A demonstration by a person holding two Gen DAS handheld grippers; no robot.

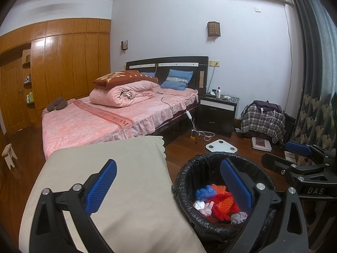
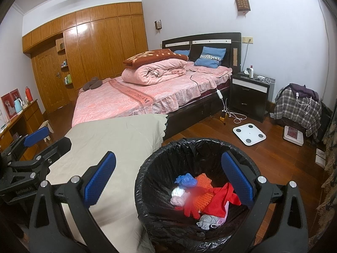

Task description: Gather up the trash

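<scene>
A bin lined with a black bag [image 1: 202, 168] [image 2: 168, 151] stands on the wooden floor beside a beige-covered surface [image 1: 118, 168] [image 2: 118, 139]. Inside lie red fabric [image 2: 219, 202], an orange ridged piece [image 1: 223, 202] [image 2: 202, 181], a blue crumpled bag [image 1: 205, 191] [image 2: 186, 179] and white crumpled wads [image 1: 199, 205] [image 2: 177, 199]. My left gripper [image 1: 168, 187] is open and empty, one finger over the beige cover, the other over the bin. My right gripper [image 2: 168, 181] is open and empty above the bin; the right gripper [image 1: 299, 149] also shows at the left view's right edge.
A bed with pink bedding [image 1: 101, 118] [image 2: 134, 97] lies beyond. A black nightstand [image 2: 248, 94], white floor scale [image 2: 249, 134], cables, a plaid-covered seat [image 2: 297, 105] and curtain [image 1: 316, 105] stand to the right. A wooden wardrobe [image 2: 88, 48] and a desk [image 2: 19, 118] are on the left.
</scene>
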